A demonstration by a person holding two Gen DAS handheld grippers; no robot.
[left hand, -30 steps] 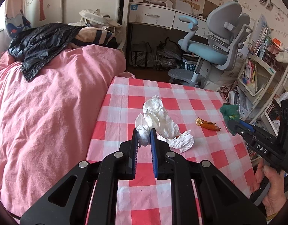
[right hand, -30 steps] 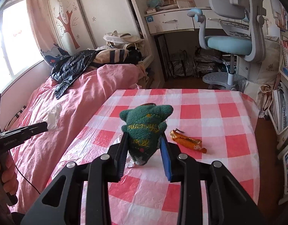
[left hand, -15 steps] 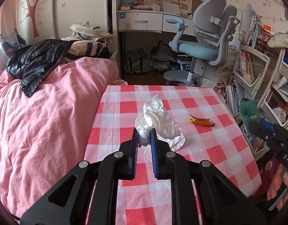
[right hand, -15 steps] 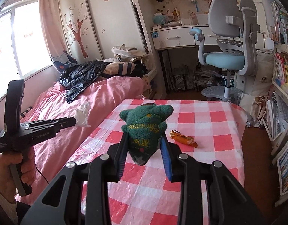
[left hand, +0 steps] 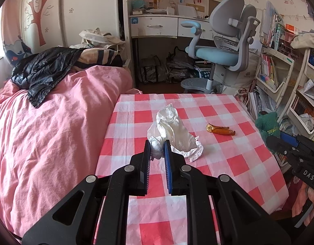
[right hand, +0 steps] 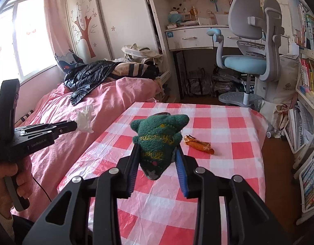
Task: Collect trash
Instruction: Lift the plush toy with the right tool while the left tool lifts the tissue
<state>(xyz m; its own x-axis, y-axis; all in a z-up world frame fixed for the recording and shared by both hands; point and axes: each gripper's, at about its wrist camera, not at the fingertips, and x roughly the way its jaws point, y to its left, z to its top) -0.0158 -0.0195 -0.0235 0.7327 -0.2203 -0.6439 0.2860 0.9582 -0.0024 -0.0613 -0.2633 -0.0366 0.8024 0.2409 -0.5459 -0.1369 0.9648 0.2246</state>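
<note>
1. Our left claw [left hand: 157, 149] is clamped on a small wad of white tissue [left hand: 156, 150], held up off the desk [left hand: 228, 163] near its left edge, over the border with the pink bed [left hand: 55, 132].
2. Our right claw [right hand: 157, 159] is clamped on a green plush toy [right hand: 159, 138], held above the near half of the desk.
3. Two pieces of trash lie on the checked cloth: a larger crumpled white paper [left hand: 173, 130] straight ahead of the left claw, and an orange wrapper [right hand: 198, 144] ahead of the right claw and a little to its right.
4. We judge the wrapper's long axis to run roughly across the desk, from left edge toward right edge, so a claw coming from the near edge would close across its narrow width.
5. The right claw is nearer the wrapper, the left nearer the crumpled paper, but both are full; we see no bin in either view.
</note>
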